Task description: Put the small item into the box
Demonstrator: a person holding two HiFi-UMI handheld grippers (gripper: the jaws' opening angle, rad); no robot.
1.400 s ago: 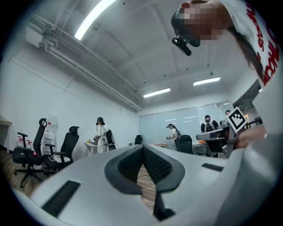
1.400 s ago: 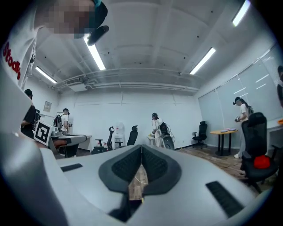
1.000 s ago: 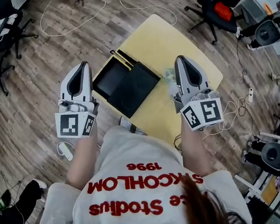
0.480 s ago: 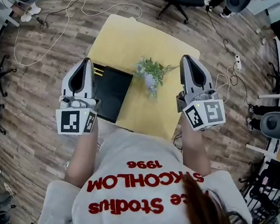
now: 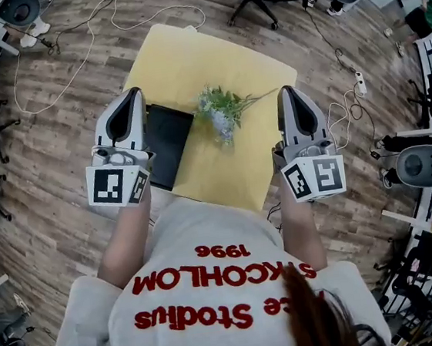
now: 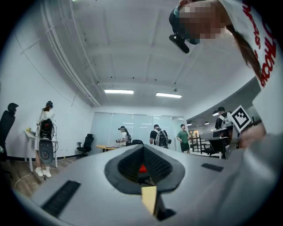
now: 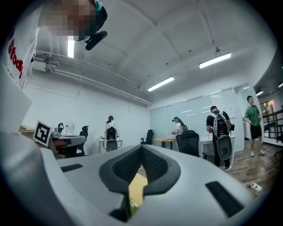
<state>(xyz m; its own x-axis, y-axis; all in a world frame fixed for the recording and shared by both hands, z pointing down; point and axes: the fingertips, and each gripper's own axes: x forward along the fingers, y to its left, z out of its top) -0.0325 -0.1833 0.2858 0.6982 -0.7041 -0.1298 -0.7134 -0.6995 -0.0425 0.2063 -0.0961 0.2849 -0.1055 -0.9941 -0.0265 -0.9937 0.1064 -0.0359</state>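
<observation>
Left gripper (image 5: 126, 102) is held above the near left corner of the yellow table (image 5: 187, 55), its jaws together with nothing between them; only a sliver of tabletop shows through the slit in the left gripper view. Partly beneath it in the head view lies the black box (image 5: 169, 139), open side up, on the table's left edge. Just right of the box, touching or nearly so, rests the small item, which looks like a sprig of artificial flowers (image 5: 221, 113), though the view is too soft to be sure. Its long axis runs across the table, blossoms toward the box and thin stem pointing at the right gripper (image 5: 291, 94). That gripper is likewise closed and empty. By my reading, the right gripper is nearer and meets the stem end first, and would carry the sprig leftward into the box.
</observation>
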